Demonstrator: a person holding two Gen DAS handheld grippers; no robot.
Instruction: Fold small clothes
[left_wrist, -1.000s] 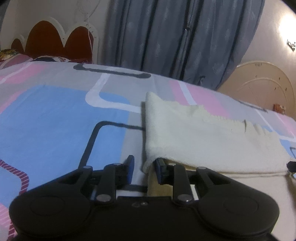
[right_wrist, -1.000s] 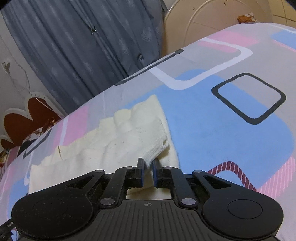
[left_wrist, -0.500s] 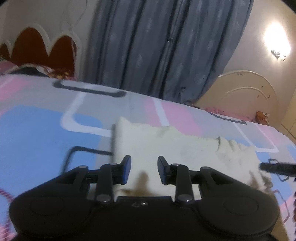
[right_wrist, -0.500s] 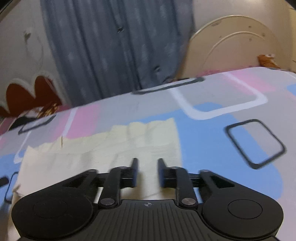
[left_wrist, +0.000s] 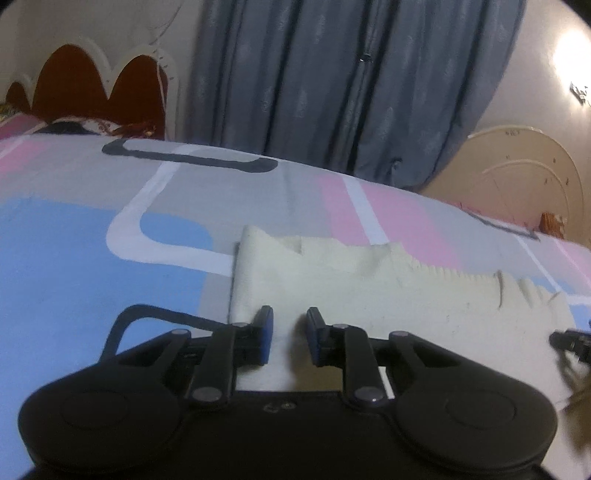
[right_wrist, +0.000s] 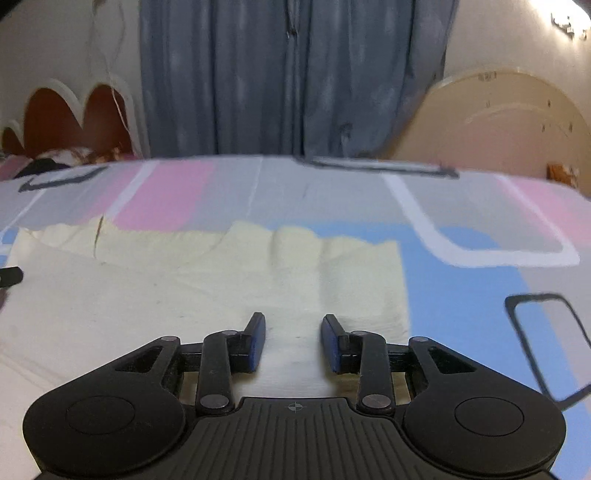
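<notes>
A small cream knitted garment (left_wrist: 369, 291) lies flat and folded on the patterned bedsheet (left_wrist: 92, 258). My left gripper (left_wrist: 290, 317) is open and empty, hovering over the garment's left near edge. The garment also shows in the right wrist view (right_wrist: 221, 288), spread across the left and middle. My right gripper (right_wrist: 293, 325) is open and empty above the garment's right near part. The tip of the right gripper shows at the right edge of the left wrist view (left_wrist: 570, 341); the left gripper's tip shows at the left edge of the right wrist view (right_wrist: 11, 277).
The bedsheet (right_wrist: 461, 295) has blue, pink, grey and white shapes. A red scalloped headboard (left_wrist: 92, 88) and pillows stand at the far left. Grey-blue curtains (left_wrist: 351, 85) hang behind the bed. A cream footboard (right_wrist: 498, 125) stands at the far right.
Both grippers let go of the garment's edges and opened. The garment's lifted edge now lies flat on the garment. Both grippers drew back a little over its near side.
</notes>
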